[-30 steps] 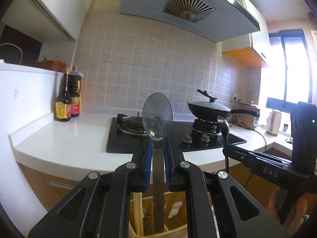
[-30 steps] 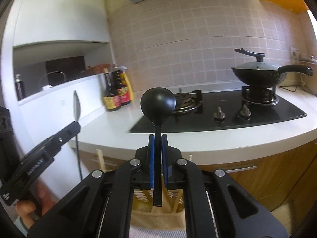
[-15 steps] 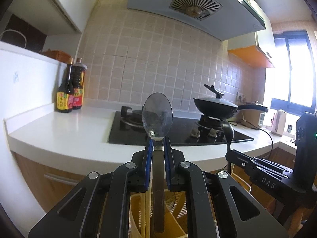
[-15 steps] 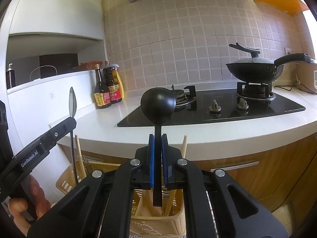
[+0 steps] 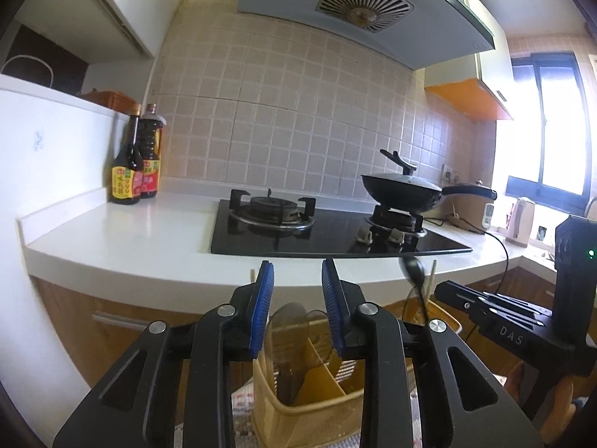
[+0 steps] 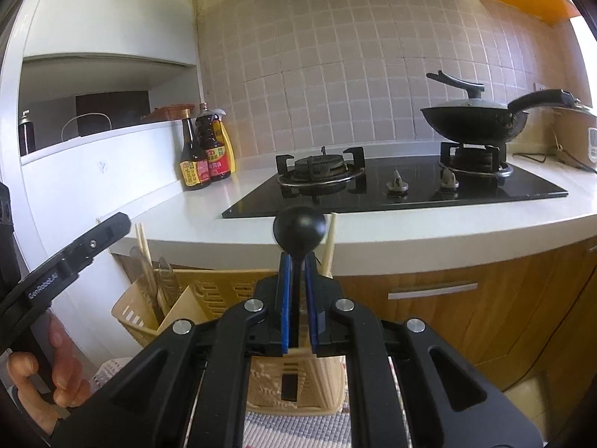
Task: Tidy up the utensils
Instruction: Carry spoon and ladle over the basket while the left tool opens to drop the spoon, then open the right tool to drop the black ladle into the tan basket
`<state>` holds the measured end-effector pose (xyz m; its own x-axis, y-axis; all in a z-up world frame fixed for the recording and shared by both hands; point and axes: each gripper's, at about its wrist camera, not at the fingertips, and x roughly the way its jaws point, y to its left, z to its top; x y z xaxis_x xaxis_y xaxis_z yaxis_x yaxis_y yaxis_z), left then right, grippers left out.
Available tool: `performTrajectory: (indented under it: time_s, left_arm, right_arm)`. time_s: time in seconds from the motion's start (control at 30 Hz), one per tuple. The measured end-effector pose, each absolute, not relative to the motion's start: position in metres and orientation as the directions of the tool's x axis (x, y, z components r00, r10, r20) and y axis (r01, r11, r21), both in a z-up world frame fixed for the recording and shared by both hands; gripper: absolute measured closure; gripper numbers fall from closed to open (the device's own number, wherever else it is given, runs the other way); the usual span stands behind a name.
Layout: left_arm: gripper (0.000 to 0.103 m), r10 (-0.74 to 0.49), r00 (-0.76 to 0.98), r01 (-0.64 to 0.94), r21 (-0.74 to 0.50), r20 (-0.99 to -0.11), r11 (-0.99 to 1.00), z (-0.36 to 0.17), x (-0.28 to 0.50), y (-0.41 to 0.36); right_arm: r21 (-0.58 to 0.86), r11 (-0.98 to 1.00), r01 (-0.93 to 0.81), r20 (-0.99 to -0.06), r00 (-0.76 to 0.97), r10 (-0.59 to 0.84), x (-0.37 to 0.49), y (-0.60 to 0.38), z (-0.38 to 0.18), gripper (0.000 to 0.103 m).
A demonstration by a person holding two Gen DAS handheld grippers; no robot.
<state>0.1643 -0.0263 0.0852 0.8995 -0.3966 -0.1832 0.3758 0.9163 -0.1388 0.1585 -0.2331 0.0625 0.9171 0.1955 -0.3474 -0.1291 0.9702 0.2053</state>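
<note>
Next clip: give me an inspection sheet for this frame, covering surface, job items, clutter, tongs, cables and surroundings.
Surface: white counter with black gas hob.
Job's things: metal spoon standing in the yellow utensil basket; black ladle above the basket; chopsticks in it.
Clutter: sauce bottles and lidded wok.
Tongs: left tongs opening, pads clear of the spoon; right tongs shut on the ladle handle.
Cables: black cord on the counter's right end.
Surroundings: tiled wall, range hood, window, wooden cabinets.
</note>
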Motion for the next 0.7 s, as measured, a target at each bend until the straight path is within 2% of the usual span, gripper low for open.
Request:
performTrajectory:
  time_s: [0.13, 0.23, 0.4, 0.5, 0.7]
  left_arm:
    - [0.071, -0.390, 0.902, 0.372, -0.126, -0.187, 0.920, 0.088, 0.156, -0.023]
    - [0.070, -0.391, 0.900, 0.371, -0.133, -0.192, 0.919, 0.089, 0.152, -0.019]
    - [0.069, -0.397, 0.896, 0.377, -0.135, -0.198, 0.917, 0.089, 0.150, -0.012]
    - [0.069, -0.399, 0.894, 0.379, -0.130, -0.202, 0.916, 0.089, 0.151, -0.010]
    - [0.069, -0.402, 0.891, 0.381, -0.133, -0.212, 0.915, 0.084, 0.154, -0.006]
  right_arm:
    - [0.207, 0.971, -0.122, -0.362, 0.912, 0.192, 0.154, -0.235, 0.063, 0.096]
    - [0.215, 0.968, -0.127, -0.392, 0.897, 0.205, 0.157, -0.234, 0.066, 0.096]
    - [0.263, 0.952, -0.154, -0.560, 0.780, 0.281, 0.191, -0.234, 0.069, 0.096]
    - [0.301, 0.939, -0.164, -0.616, 0.719, 0.323, 0.206, -0.236, 0.068, 0.096]
    - [0.258, 0.954, -0.149, -0.688, 0.665, 0.290, 0.217, -0.228, 0.066, 0.096]
